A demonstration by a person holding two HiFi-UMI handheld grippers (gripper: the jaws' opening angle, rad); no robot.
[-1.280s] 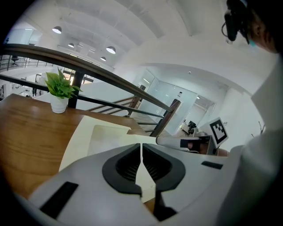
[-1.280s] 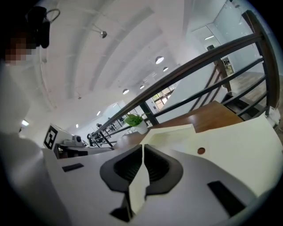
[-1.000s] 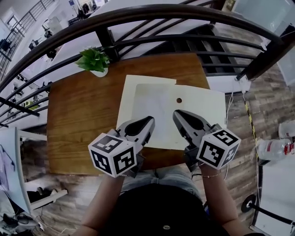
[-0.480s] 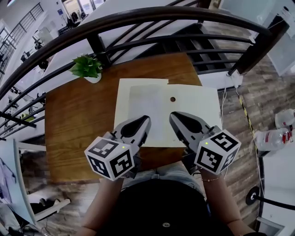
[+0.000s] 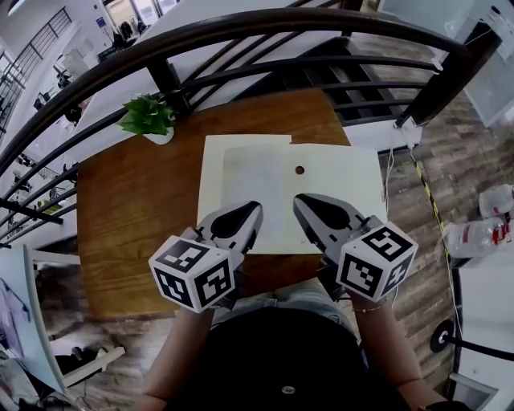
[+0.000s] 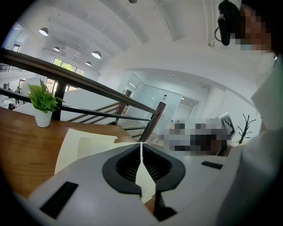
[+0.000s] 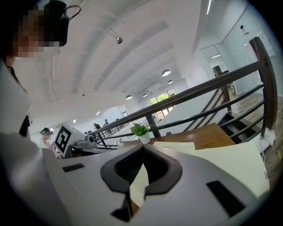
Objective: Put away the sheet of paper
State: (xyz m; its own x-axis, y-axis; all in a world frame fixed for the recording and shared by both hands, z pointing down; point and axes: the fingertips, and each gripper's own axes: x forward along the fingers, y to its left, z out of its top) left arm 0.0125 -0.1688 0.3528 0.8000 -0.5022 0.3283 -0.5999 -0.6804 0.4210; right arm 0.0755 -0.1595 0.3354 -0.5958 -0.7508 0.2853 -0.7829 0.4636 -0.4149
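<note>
Left gripper (image 5: pixel 254 210), right gripper (image 5: pixel 301 202) clamped on sheet of paper (image 5: pixel 277 181) edge (on table (image 5: pixel 136 225)); pot (image 5: pixel 161 137) holds plant (image 5: pixel 146 115).

The paper sheet (image 5: pixel 337 197) looks matt and smooth, the table (image 5: pixel 136 217) is grained wood, the railing (image 5: pixel 265 22) smooth dark metal.

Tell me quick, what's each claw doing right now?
Left claw: closed, pinching the sheet of paper.
Right claw: closed, pinching the same sheet.

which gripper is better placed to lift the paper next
Right, marginally: both clamp the sheet at its near edge, but the right gripper sits nearer the middle, the left gripper toward the left end.
</note>
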